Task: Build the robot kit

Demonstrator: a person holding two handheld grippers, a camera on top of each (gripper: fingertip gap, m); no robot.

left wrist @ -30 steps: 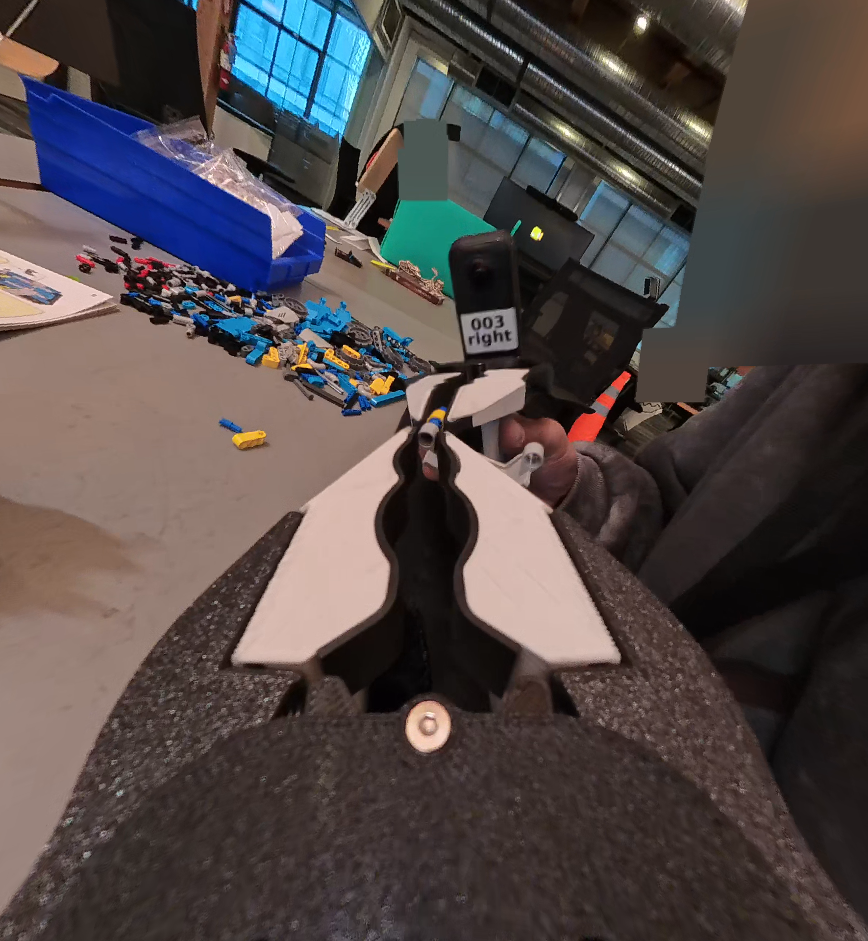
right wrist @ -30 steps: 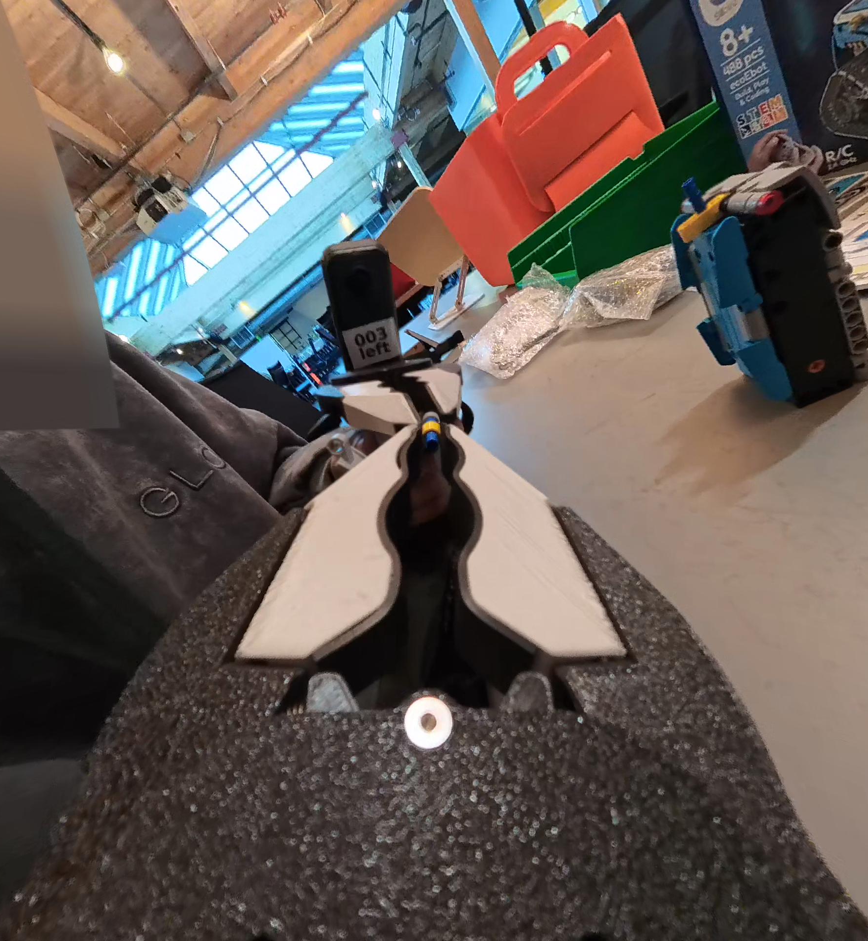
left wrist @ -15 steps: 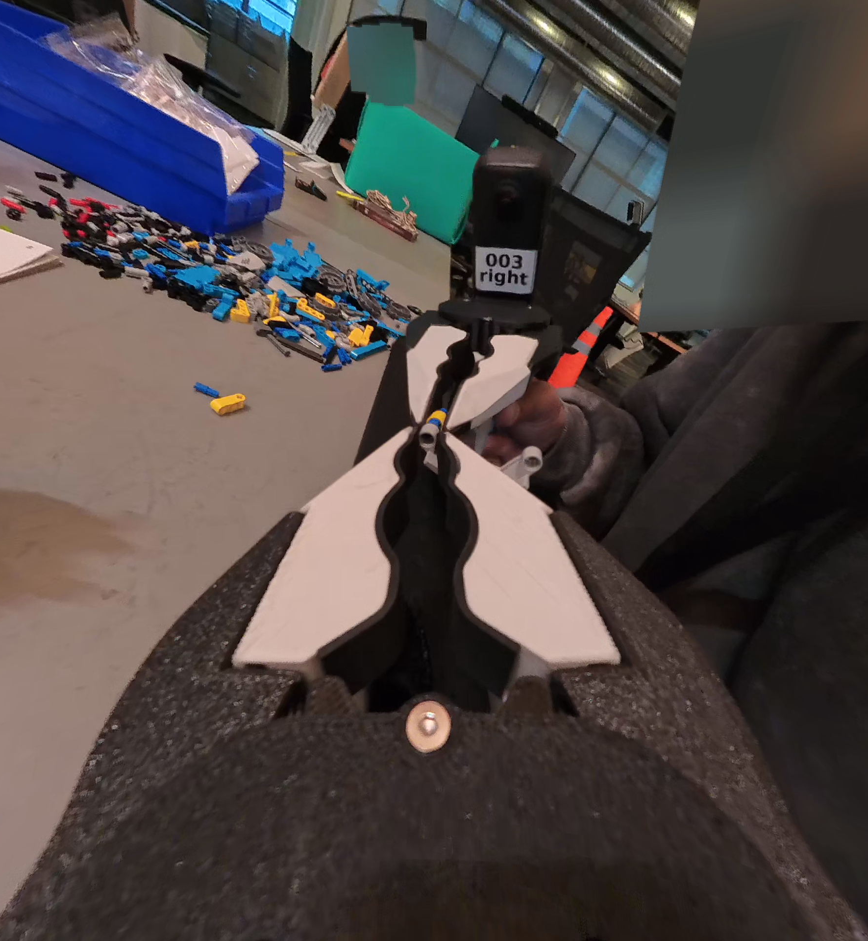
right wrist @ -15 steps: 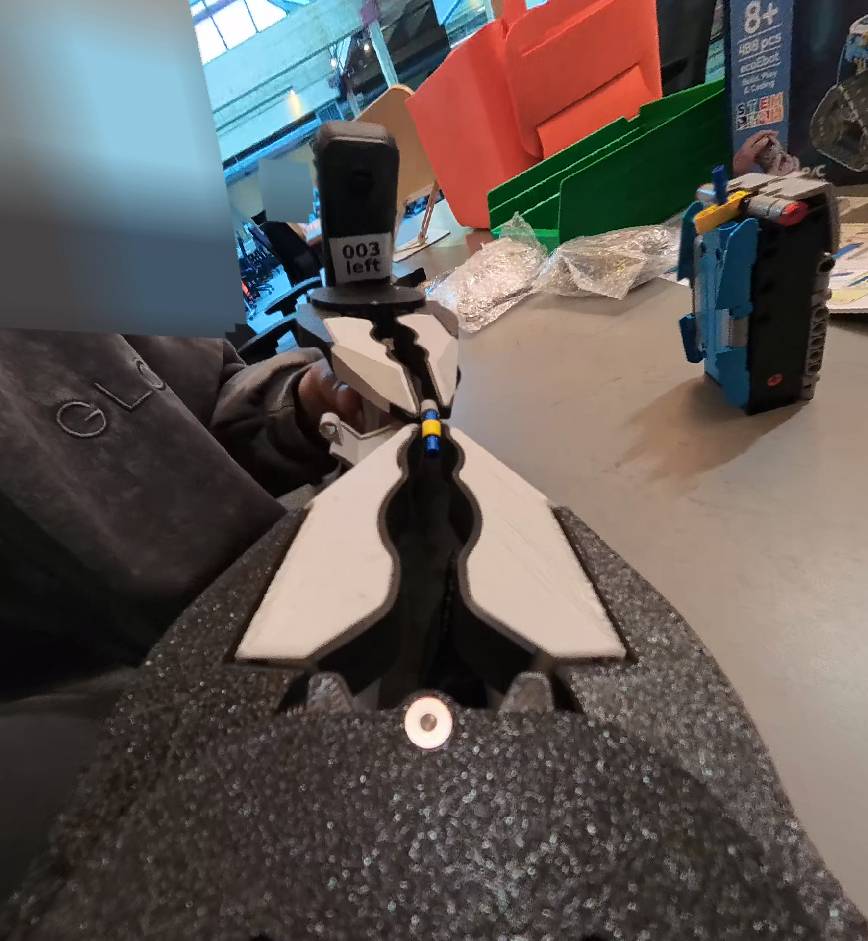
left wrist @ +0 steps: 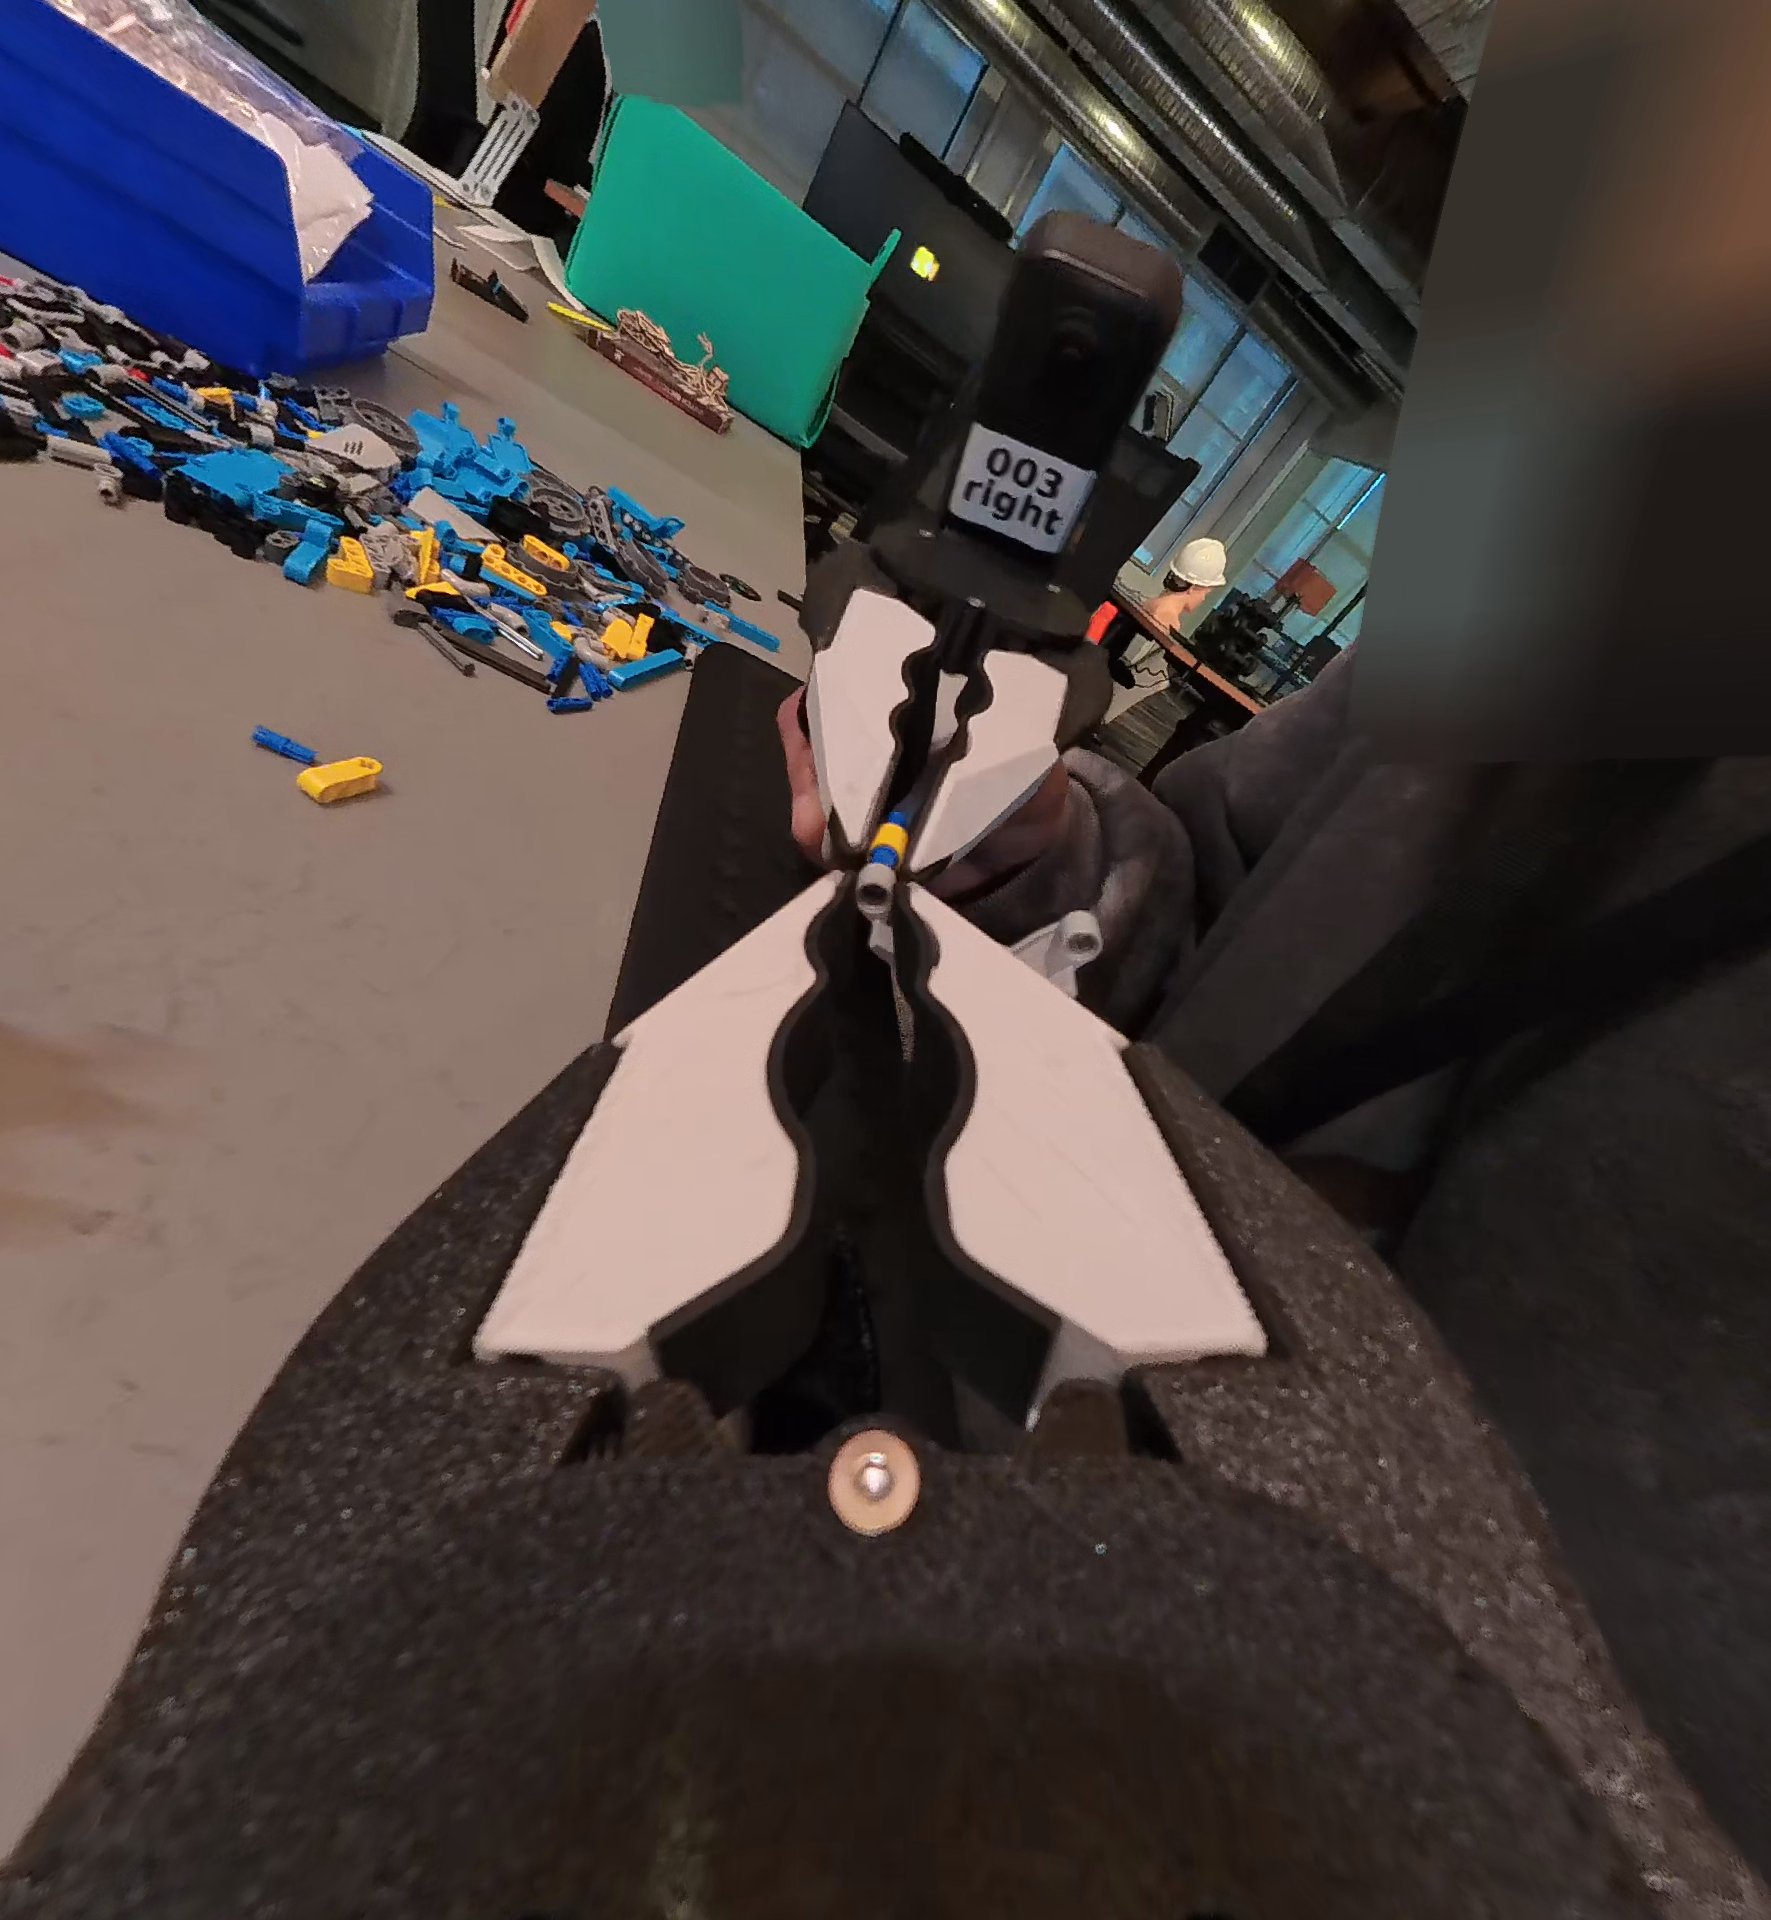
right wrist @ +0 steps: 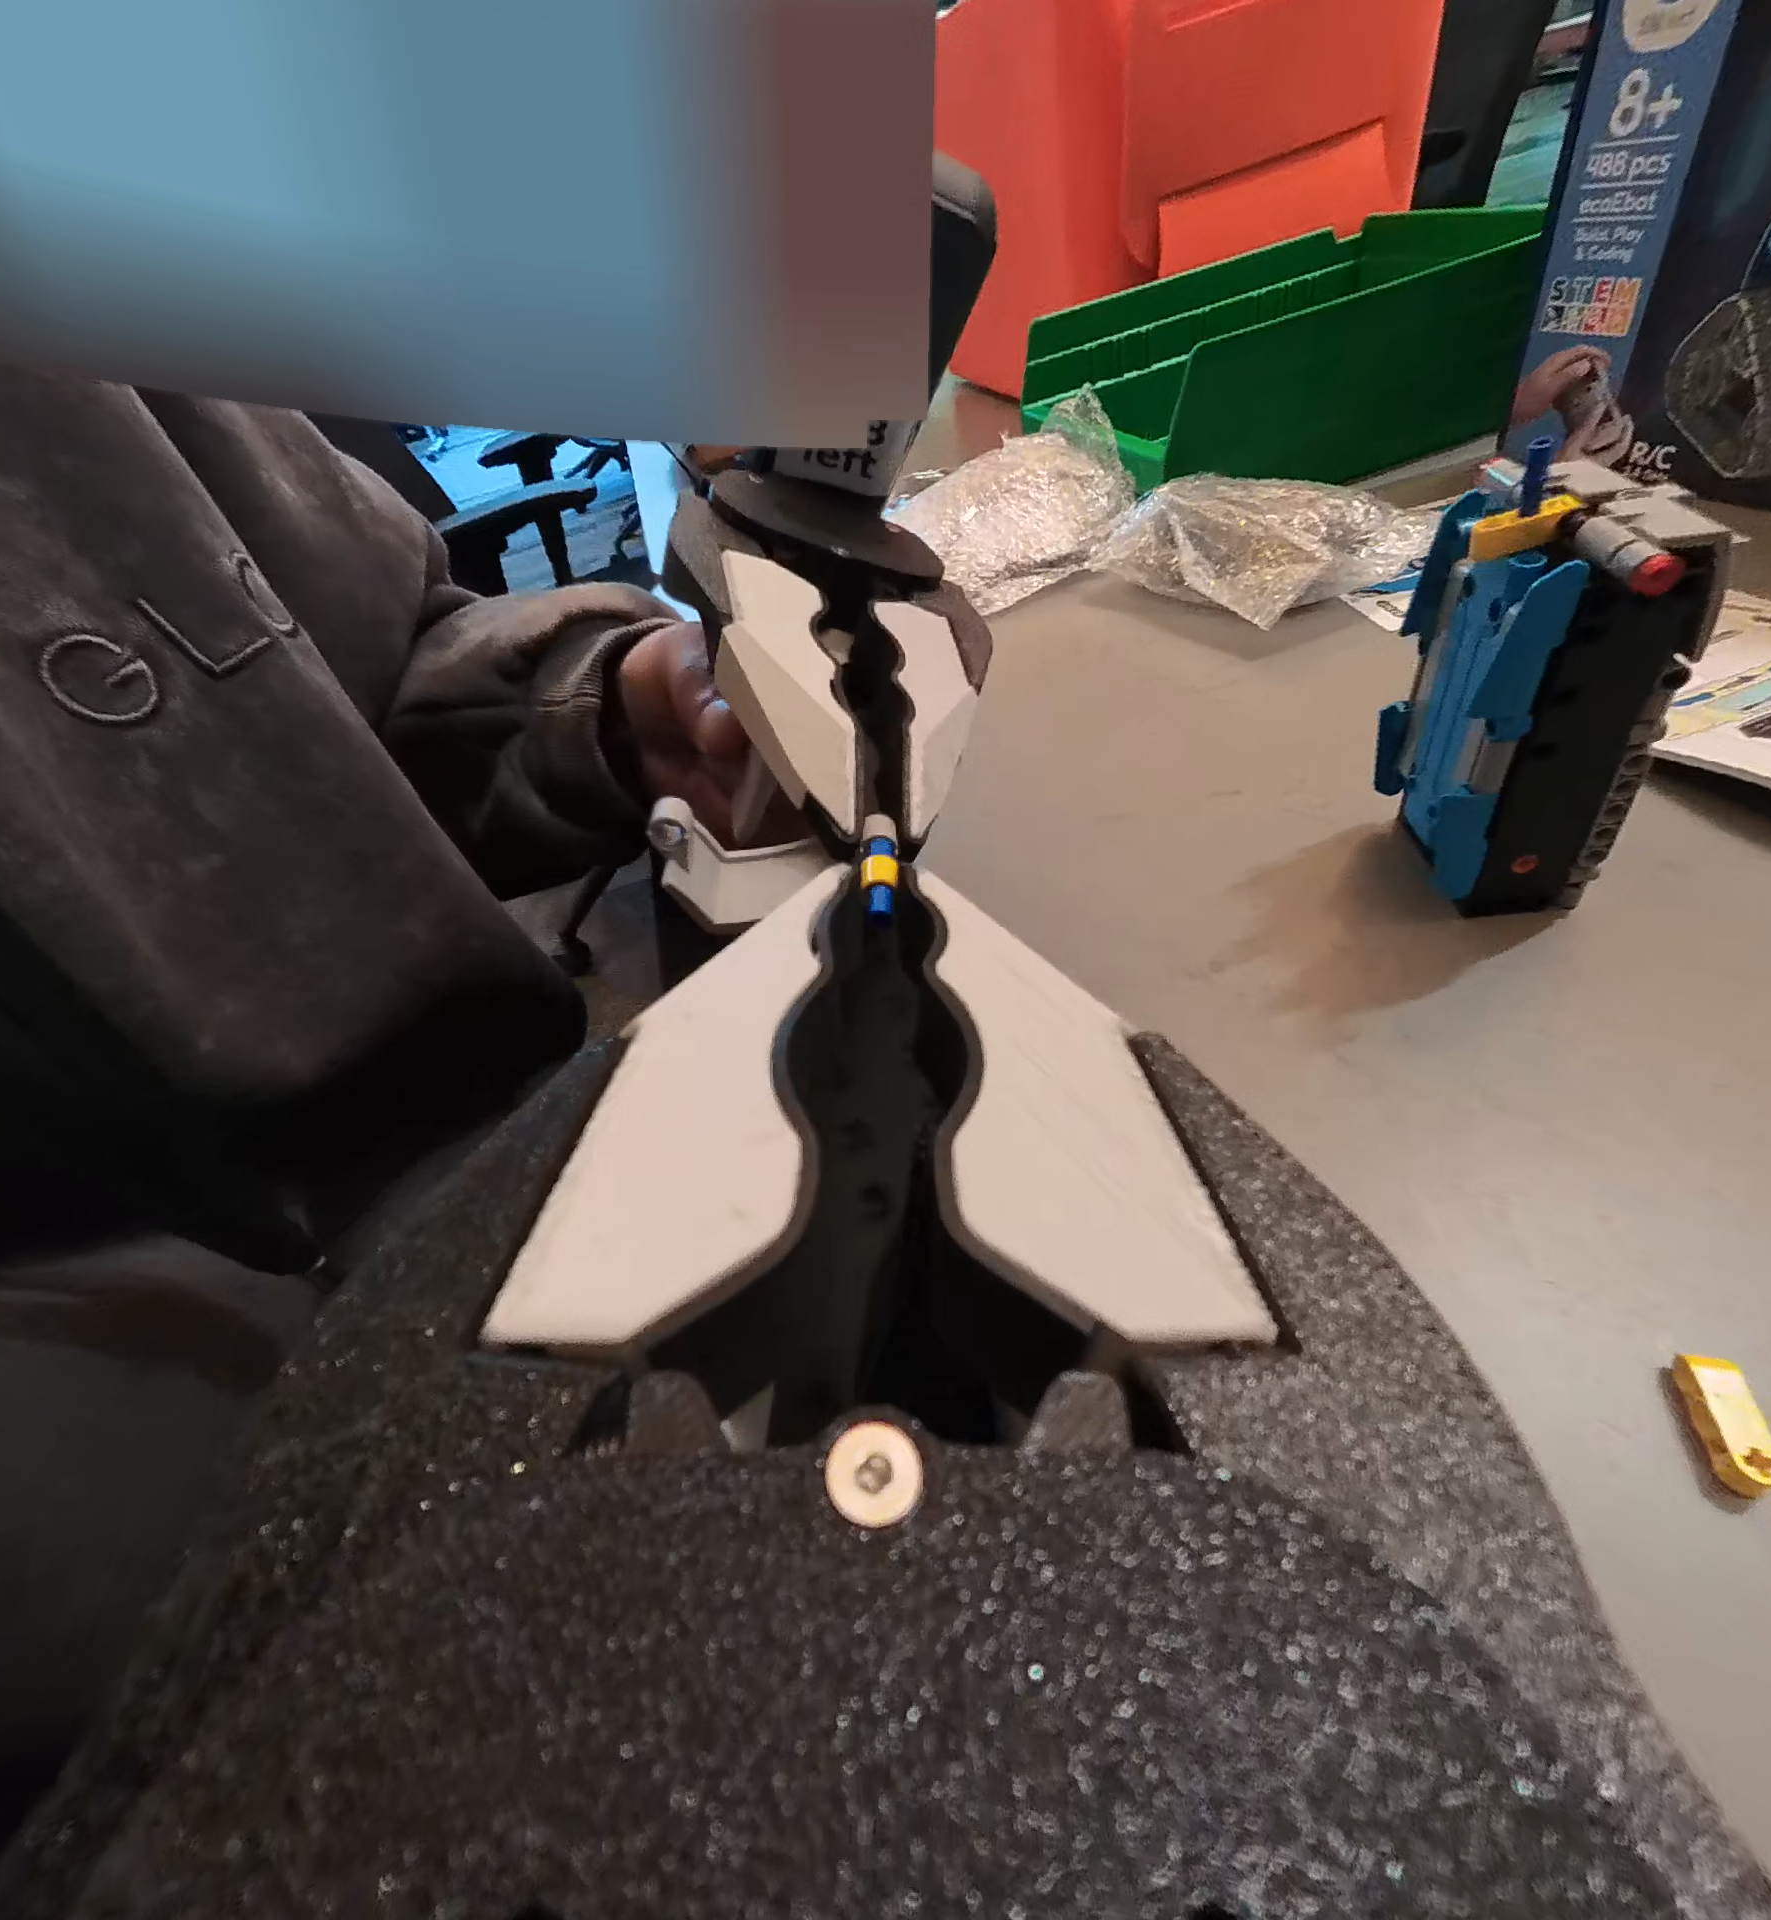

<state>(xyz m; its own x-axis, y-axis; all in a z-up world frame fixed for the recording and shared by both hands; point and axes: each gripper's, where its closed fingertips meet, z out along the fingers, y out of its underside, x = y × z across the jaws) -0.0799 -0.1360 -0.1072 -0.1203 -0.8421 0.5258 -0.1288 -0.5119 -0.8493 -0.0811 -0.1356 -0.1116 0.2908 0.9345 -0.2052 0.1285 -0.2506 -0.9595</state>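
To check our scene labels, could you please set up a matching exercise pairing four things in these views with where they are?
Things:
1. blue bin
2. green bin
3. loose yellow piece
4. small blue, yellow and grey rod

Places:
a. held off the table between the shut jaws of the left gripper and the right gripper
b. on bare tabletop beside a small blue pin
c. behind the heap of loose parts
d. behind the crumpled clear bags

Pairs: 1-c, 2-d, 3-b, 4-a
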